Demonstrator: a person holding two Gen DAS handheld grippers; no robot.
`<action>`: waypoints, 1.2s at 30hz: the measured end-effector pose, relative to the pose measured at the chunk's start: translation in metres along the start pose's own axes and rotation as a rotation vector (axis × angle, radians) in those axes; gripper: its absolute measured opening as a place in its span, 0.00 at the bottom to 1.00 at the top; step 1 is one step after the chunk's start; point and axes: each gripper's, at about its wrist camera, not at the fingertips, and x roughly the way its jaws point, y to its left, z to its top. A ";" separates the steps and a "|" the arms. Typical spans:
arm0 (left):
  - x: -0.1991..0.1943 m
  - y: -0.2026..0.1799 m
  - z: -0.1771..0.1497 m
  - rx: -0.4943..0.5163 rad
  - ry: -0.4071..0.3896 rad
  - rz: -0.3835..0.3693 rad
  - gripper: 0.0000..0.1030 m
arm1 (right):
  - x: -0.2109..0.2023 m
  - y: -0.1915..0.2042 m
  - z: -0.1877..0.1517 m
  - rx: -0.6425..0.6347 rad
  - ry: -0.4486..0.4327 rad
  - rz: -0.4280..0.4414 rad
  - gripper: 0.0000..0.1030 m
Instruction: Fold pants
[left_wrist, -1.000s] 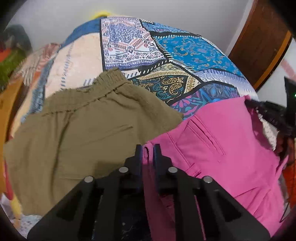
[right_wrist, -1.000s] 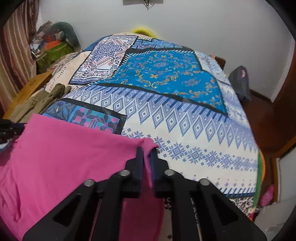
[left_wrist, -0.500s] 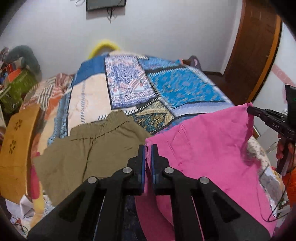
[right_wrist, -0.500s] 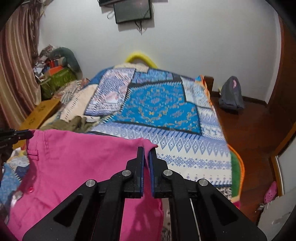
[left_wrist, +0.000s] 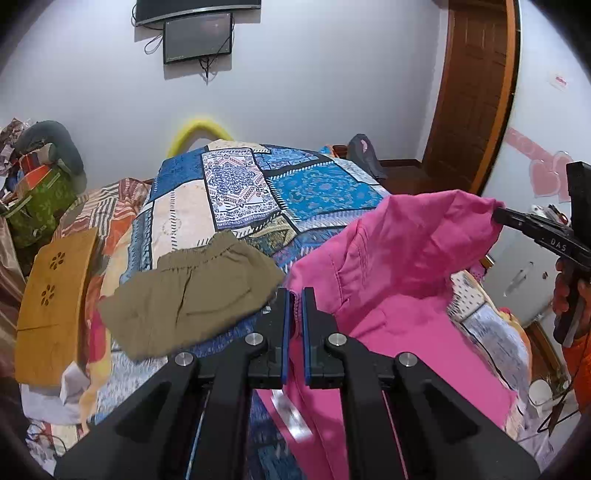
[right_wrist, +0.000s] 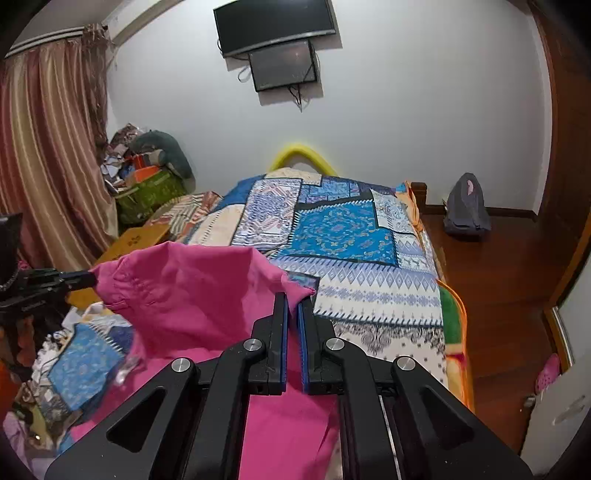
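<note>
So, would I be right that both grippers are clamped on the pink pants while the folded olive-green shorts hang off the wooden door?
Not quite: the folded olive-green shorts lie flat on the patchwork bedspread, as the left wrist view shows. The rest holds: the left gripper and right gripper are both clamped on the pink pants, holding them up.

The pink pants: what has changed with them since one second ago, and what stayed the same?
The pink pants went up off the patchwork bedspread, raised by the left gripper and right gripper, and now hang between them. Nothing was taken or released: both stay clamped on the fabric edge. The olive shorts lie unmoved.
</note>
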 end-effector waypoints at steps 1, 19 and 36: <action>-0.007 -0.002 -0.004 0.003 -0.004 0.000 0.05 | -0.006 0.002 -0.002 -0.003 -0.005 -0.003 0.04; -0.089 -0.039 -0.126 0.020 0.064 -0.073 0.04 | -0.081 0.037 -0.098 -0.009 0.067 0.006 0.04; -0.080 -0.044 -0.191 0.019 0.196 -0.062 0.02 | -0.072 0.020 -0.188 0.050 0.278 -0.093 0.05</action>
